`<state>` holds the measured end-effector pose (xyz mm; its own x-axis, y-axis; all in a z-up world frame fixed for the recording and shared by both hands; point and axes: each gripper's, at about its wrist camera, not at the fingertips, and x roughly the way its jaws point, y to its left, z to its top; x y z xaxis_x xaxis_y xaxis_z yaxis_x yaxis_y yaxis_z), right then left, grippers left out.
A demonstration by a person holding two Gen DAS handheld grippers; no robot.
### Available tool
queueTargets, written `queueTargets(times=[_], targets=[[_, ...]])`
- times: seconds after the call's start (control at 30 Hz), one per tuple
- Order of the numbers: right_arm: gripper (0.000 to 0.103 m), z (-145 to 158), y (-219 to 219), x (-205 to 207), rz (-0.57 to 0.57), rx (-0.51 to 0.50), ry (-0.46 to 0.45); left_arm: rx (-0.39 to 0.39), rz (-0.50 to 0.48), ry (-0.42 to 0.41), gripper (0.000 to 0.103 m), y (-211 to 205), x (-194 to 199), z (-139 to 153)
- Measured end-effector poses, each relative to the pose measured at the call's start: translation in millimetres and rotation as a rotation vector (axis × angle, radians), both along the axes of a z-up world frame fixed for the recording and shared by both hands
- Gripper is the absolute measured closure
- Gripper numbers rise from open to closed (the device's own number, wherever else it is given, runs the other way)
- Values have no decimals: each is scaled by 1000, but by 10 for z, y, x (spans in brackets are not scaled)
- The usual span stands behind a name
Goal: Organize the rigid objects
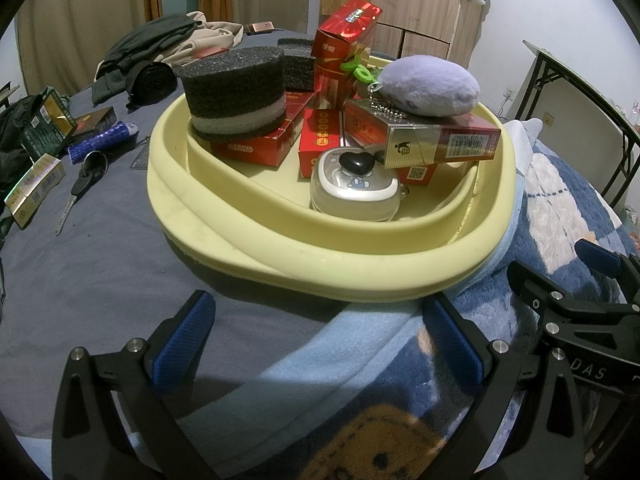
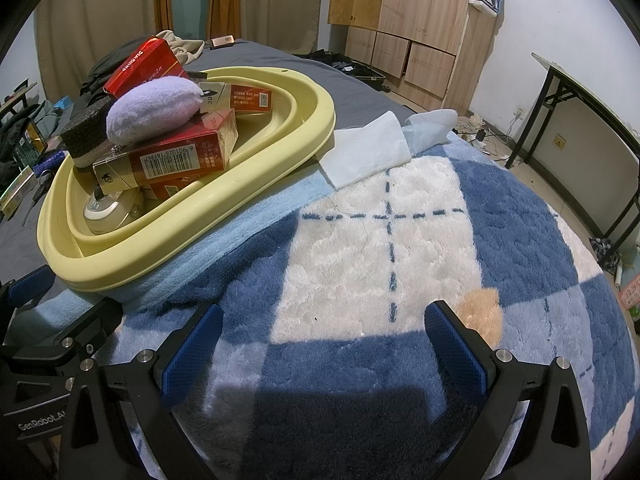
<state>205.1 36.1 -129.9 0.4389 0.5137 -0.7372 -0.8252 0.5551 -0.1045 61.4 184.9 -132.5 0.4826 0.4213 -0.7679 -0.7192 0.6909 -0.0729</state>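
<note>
- Yellow oval plastic basin (image 1: 280, 256) rests on the bed, partly on one blue-and-white plush blanket (image 2: 400, 240).
- Inside it: two dark foam blocks (image 1: 236, 92), several red cardboard boxes (image 1: 440, 140), one lilac plush pouch (image 1: 428, 86), one white rounded case (image 1: 354, 188).
- Left gripper (image 1: 320, 344) and right gripper (image 2: 324, 348) both hang spread apart, holding nothing, near the basin.

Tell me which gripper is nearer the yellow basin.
Left. The left gripper sits open right in front of the yellow basin, facing its near rim. The right gripper, also open, is off to the basin's right over the checked blanket.
</note>
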Motion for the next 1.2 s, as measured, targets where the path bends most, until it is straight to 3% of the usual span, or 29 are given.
queueTargets(times=[1.2], targets=[[0, 0, 2, 0, -1, 0, 0, -7, -4, 8, 0, 13, 3, 4]])
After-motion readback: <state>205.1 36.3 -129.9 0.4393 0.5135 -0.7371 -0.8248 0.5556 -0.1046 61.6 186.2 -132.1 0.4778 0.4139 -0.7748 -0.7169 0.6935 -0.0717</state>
